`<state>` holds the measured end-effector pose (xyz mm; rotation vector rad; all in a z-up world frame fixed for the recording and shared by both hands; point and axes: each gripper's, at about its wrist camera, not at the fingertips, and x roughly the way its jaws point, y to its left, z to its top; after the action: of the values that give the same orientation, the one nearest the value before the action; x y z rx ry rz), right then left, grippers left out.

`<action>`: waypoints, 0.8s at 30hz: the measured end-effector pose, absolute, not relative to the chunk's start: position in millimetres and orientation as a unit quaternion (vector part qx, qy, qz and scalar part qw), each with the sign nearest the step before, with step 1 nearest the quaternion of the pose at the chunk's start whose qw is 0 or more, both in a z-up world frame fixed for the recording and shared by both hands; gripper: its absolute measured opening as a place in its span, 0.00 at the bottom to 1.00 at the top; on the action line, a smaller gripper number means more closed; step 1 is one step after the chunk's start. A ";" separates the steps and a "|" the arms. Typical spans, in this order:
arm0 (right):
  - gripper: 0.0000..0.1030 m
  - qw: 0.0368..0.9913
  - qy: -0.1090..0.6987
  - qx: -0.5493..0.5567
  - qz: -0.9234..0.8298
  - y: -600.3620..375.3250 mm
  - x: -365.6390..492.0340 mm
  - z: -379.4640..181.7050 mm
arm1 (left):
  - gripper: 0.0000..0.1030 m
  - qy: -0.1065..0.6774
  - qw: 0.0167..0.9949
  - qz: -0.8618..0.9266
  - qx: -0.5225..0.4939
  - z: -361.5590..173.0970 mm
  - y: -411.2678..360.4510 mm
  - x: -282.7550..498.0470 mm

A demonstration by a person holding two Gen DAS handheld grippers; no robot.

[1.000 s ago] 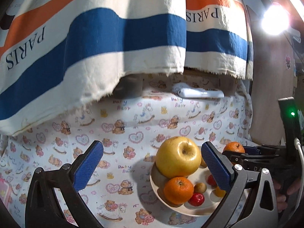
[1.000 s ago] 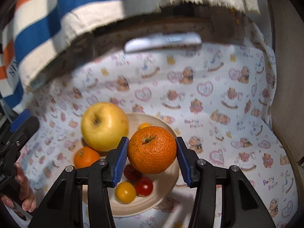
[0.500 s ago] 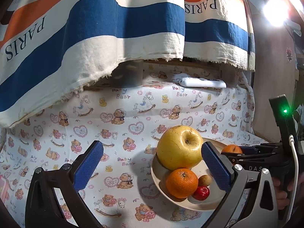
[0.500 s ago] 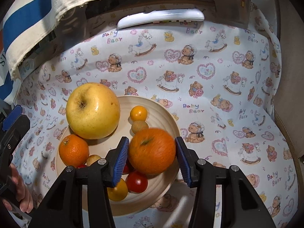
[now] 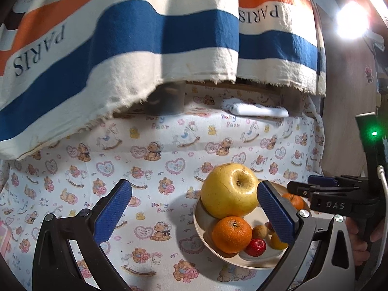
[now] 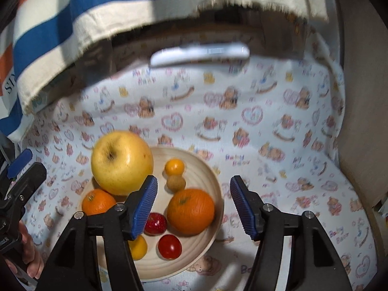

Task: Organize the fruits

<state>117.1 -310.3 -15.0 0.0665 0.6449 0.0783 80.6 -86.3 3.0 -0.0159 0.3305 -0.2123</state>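
Observation:
A beige plate (image 6: pixel 213 174) (image 5: pixel 201 220) on the bear-print cloth holds a big yellow apple (image 6: pixel 122 162) (image 5: pixel 229 190), two oranges, small red and yellow tomatoes and a brown round fruit (image 6: pixel 176 183). The larger orange (image 6: pixel 190 211) lies on the plate's right side, below and between my right gripper's (image 6: pixel 192 205) pads, which stand apart from it; the jaws are opening. The smaller orange (image 6: pixel 98 201) (image 5: pixel 231 234) sits at the plate's left. My left gripper (image 5: pixel 191 212) hangs open beside the plate, nothing between its fingers.
A white remote (image 6: pixel 200 54) (image 5: pixel 259 109) lies at the back of the cloth under a hanging striped fabric (image 5: pixel 145 36). A wooden panel (image 6: pixel 363 97) bounds the right side. A hand (image 6: pixel 29 254) grips the left gripper's handle at the lower left.
The right gripper lowered the large orange onto the plate and its jaws spread off it; the orange now rests on the plate. The left gripper stayed put.

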 end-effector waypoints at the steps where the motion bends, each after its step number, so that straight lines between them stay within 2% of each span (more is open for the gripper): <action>1: 0.69 0.951 0.306 0.031 0.037 -310.7 113.8 -9.8 | 0.99 0.159 0.982 -0.103 -0.008 6.0 -85.8 78.1; 3: 0.78 0.961 0.273 0.034 0.033 -312.3 104.0 3.4 | 0.99 0.151 0.983 -0.107 -0.010 15.5 -84.9 71.6; 8: 0.86 0.975 0.220 0.029 0.030 -305.2 82.6 33.5 | 0.99 0.125 0.986 -0.109 -0.004 43.0 -79.4 44.0; 9: 0.89 0.976 0.213 0.030 0.033 -303.6 77.8 38.3 | 0.99 0.123 0.987 -0.108 -0.001 48.0 -78.0 38.6; 10: 0.97 0.978 0.205 0.030 0.036 -300.9 70.7 43.4 | 0.99 0.120 0.987 -0.107 0.000 52.8 -75.5 33.1; 11: 1.00 0.979 0.198 0.030 0.038 -299.7 65.1 46.5 | 0.99 0.114 0.988 -0.107 -0.003 57.7 -71.4 25.8; 15: 0.99 0.987 0.155 0.016 0.043 -291.9 33.8 53.7 | 0.99 0.092 0.991 -0.094 -0.003 62.9 -60.7 3.9; 24: 0.99 0.992 0.114 -0.017 0.043 -287.2 5.4 32.6 | 0.99 0.089 0.993 -0.075 0.015 34.7 -50.3 -4.1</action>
<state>5.4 -287.2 32.6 -0.0346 0.2289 0.0862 -4.1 -50.3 34.7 0.0306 0.1777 -0.1510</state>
